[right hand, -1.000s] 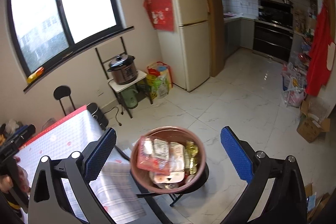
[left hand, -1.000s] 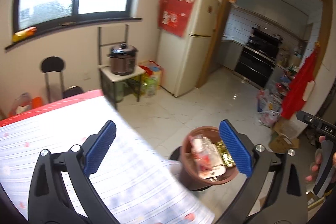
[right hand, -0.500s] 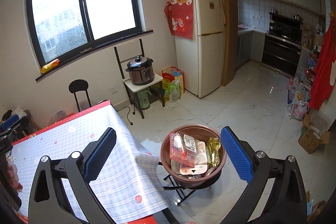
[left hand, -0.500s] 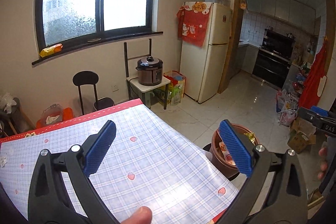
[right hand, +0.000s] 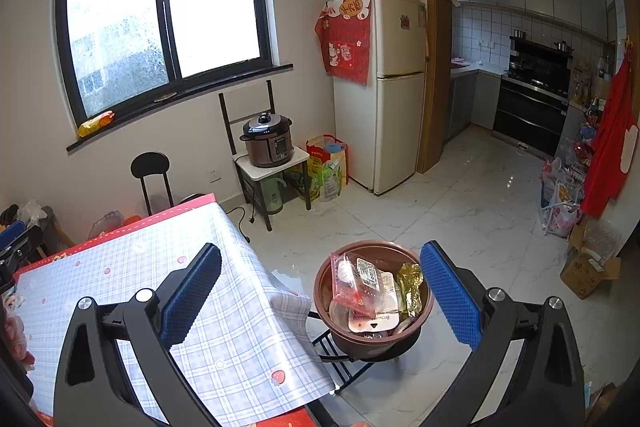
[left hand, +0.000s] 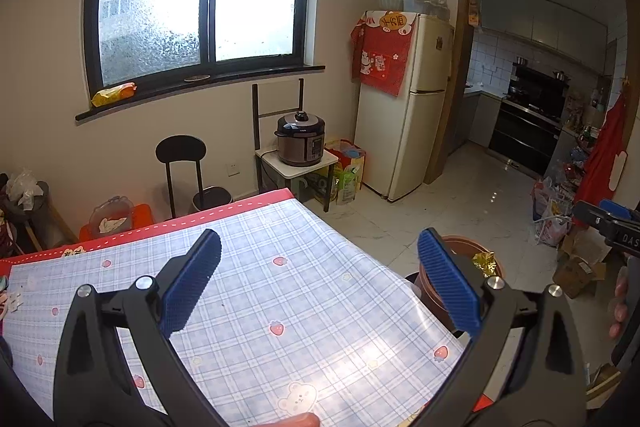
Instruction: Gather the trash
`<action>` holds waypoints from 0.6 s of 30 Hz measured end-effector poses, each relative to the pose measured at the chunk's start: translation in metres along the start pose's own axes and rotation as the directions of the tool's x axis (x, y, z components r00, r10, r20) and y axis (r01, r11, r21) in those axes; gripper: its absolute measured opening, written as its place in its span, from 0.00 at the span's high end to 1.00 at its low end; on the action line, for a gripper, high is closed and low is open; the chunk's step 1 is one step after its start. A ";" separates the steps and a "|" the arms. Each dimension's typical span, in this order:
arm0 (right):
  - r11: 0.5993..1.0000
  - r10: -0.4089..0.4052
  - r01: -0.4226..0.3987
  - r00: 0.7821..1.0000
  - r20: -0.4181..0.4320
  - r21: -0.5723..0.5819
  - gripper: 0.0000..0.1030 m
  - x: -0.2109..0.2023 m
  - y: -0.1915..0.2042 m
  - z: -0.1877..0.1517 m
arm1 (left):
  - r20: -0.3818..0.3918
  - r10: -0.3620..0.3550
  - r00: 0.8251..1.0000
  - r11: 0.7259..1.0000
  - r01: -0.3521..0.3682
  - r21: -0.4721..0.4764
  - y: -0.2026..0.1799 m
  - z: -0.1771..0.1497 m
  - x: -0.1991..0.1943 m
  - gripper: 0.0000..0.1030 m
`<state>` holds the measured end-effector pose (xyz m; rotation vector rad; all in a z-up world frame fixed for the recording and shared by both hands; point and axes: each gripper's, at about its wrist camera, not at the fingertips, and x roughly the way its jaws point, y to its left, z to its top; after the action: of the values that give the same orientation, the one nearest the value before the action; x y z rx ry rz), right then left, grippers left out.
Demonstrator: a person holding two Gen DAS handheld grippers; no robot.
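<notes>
Two grippers were held with fingers spread wide and nothing between them: the left gripper (left hand: 320,287) over the checked tabletop (left hand: 280,291), the right gripper (right hand: 320,291) beyond the tabletop's corner. The brown bin (right hand: 374,335) was seen just ahead of the right fingers (right hand: 448,295), lower and slightly to their inner side, so the right gripper was judged nearer. Wrappers (right hand: 360,287) and a gold foil packet (right hand: 410,287) were piled in it nearly to the rim. No loose trash was seen on the visible tabletop.
</notes>
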<state>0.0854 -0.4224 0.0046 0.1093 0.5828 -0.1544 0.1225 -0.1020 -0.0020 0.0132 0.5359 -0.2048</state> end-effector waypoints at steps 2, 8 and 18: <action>1.000 -0.002 0.002 1.000 0.002 -0.005 0.05 -0.002 0.003 0.000 | 0.001 -0.001 1.000 1.000 0.001 -0.005 0.001 0.001 0.000 0.06; 1.000 -0.011 0.011 1.000 0.006 -0.015 0.05 -0.002 0.007 0.001 | 0.007 -0.003 1.000 1.000 0.004 -0.016 0.007 0.002 0.000 0.06; 1.000 -0.021 0.021 1.000 0.012 -0.015 0.05 -0.004 0.006 0.007 | 0.021 -0.010 1.000 1.000 0.010 -0.011 0.001 0.006 -0.004 0.06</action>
<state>0.0875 -0.4167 0.0132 0.0875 0.5739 -0.1711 0.1224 -0.1002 0.0054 -0.0025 0.5161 -0.2115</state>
